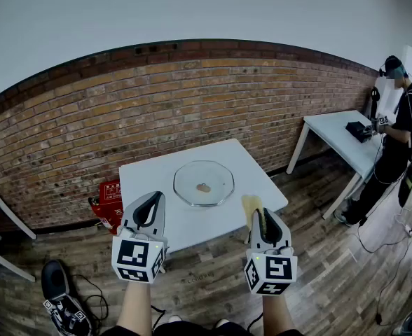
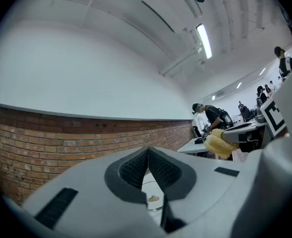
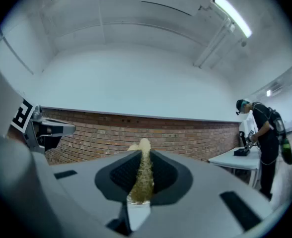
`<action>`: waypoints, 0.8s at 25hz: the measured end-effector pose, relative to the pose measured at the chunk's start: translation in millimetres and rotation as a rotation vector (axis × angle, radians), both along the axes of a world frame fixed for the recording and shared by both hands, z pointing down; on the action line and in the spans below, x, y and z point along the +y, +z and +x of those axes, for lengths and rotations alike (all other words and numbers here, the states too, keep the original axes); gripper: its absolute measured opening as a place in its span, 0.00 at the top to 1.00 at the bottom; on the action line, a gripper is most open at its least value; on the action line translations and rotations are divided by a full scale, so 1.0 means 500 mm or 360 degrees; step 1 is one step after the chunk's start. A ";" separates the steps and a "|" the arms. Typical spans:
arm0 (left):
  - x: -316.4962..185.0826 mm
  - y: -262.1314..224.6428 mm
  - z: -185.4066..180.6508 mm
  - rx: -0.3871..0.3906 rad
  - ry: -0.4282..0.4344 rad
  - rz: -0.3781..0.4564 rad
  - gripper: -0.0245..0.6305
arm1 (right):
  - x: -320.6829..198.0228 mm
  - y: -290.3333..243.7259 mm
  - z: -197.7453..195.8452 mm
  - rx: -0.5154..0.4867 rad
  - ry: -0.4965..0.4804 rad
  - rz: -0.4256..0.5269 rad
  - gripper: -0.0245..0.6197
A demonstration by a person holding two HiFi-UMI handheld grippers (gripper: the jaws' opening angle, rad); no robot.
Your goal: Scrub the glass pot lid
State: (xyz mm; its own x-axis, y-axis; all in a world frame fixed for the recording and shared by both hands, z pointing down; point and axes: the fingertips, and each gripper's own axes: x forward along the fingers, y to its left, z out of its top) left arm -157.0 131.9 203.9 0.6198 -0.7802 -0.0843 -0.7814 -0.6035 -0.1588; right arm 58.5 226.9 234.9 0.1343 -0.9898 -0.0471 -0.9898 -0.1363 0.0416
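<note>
The glass pot lid (image 1: 204, 183) lies flat and loose near the middle of the white bench (image 1: 150, 177) with nothing steadying it, so we judge that a firm stroke could send it skating toward the edge. Our right hand-held gripper (image 1: 262, 220) is pinched on a yellow sponge (image 1: 251, 205) that juts out soft ahead of the jaws and could fold or slip free. Our left hand-held gripper (image 1: 148, 210), fully closed on nothing, must open before it can brace the lid.
</note>
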 end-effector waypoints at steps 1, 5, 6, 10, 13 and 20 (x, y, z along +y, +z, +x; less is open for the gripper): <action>-0.001 0.001 0.000 0.0006 -0.0001 -0.0008 0.95 | -0.001 -0.001 0.001 0.0002 -0.0001 0.0001 0.87; 0.000 0.001 0.001 0.0005 -0.0010 -0.0010 0.95 | -0.002 -0.002 0.004 0.0003 -0.0006 0.0005 0.87; 0.000 0.001 0.002 0.0004 -0.0011 -0.0007 0.95 | -0.002 -0.001 0.005 0.0002 -0.0007 0.0005 0.87; 0.003 0.008 0.001 0.0022 -0.0007 -0.0029 0.95 | -0.001 0.006 0.004 0.0001 -0.0015 0.0001 0.87; 0.001 0.012 -0.002 0.0024 -0.0014 -0.0042 0.95 | 0.001 0.003 0.006 -0.0009 -0.0008 0.0027 0.87; 0.013 0.024 0.018 -0.0007 -0.0014 -0.0064 0.95 | 0.014 -0.006 0.022 -0.0027 -0.0015 0.0058 0.87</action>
State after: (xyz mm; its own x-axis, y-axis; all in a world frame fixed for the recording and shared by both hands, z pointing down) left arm -147.9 138.4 215.8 0.6134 -0.7882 -0.0497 -0.7858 -0.6029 -0.1380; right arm 69.3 234.1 231.7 0.1260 -0.9888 -0.0806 -0.9916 -0.1280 0.0202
